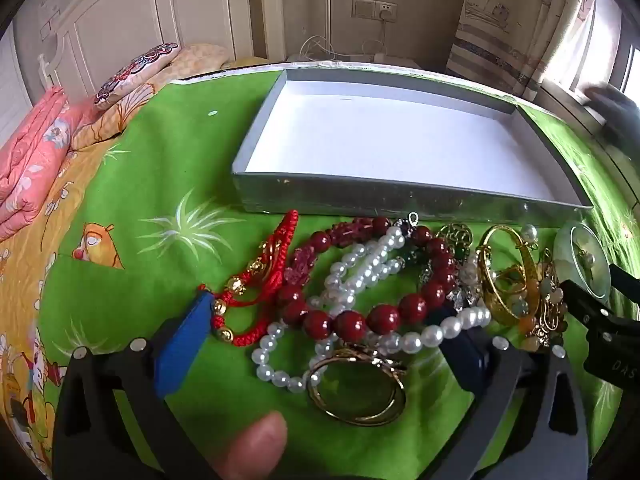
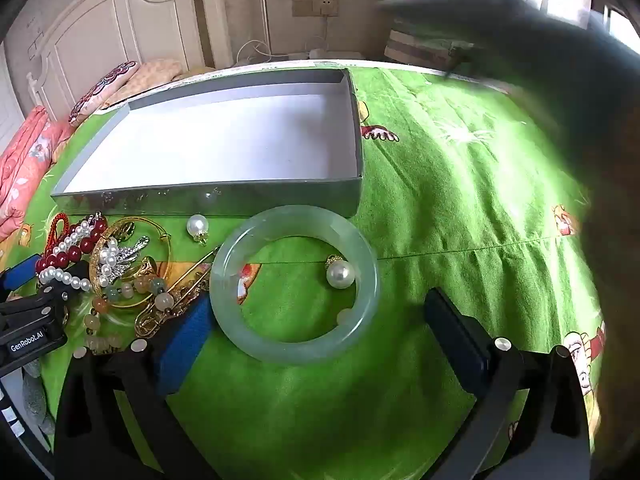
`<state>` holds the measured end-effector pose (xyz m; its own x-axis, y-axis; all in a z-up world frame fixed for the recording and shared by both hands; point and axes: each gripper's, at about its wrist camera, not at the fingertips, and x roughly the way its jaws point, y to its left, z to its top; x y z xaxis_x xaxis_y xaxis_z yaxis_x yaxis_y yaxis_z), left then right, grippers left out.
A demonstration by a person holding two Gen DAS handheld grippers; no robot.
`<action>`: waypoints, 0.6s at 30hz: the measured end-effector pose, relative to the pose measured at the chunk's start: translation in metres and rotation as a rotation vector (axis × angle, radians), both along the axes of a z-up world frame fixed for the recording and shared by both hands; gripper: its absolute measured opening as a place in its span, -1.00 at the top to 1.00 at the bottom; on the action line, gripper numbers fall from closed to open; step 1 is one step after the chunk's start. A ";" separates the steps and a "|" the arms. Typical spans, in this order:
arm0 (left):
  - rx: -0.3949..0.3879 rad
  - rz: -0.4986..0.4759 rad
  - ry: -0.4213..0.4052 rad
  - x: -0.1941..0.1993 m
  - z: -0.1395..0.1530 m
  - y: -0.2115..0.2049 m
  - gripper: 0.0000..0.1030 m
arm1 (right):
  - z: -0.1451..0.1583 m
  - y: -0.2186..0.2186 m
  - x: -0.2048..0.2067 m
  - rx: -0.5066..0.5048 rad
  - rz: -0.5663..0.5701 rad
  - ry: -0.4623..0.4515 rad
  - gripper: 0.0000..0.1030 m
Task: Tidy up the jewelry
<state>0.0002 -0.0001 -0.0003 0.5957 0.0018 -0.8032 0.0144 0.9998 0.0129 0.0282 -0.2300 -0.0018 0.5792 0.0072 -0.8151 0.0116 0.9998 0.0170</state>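
Jewelry sits heaped low in both frames, just before the empty grey box [image 1: 256, 140]. My right tongs [image 2: 320, 320] gape fully, holding nothing, astride the jade bangle [image 2: 240, 332]; I'd close on one side of its rim, since it looks slick. My left tongs [image 1: 328, 320] gape equally, empty, over red beads [image 1: 384, 318] and a pearl strand [image 1: 452, 326]. Green cartoon bedsheet [image 2: 440, 200] underneath; white headboard [image 1: 120, 20] upper left.
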 end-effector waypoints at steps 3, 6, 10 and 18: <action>0.000 0.000 0.001 0.000 0.000 0.000 -0.96 | 0.000 0.000 0.000 0.000 0.000 0.001 -0.91; 0.000 0.000 0.000 0.001 0.000 -0.001 -0.96 | 0.000 0.000 0.000 0.000 0.000 0.000 -0.91; -0.001 0.000 -0.002 0.000 0.000 0.000 -0.96 | 0.000 0.000 -0.001 -0.001 0.000 -0.002 -0.91; -0.001 0.000 -0.002 0.000 0.000 0.000 -0.96 | 0.000 0.000 0.000 -0.001 0.000 -0.002 -0.91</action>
<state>0.0002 -0.0001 -0.0002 0.5970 0.0009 -0.8023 0.0143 0.9998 0.0118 0.0283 -0.2298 -0.0020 0.5806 0.0064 -0.8142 0.0117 0.9998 0.0162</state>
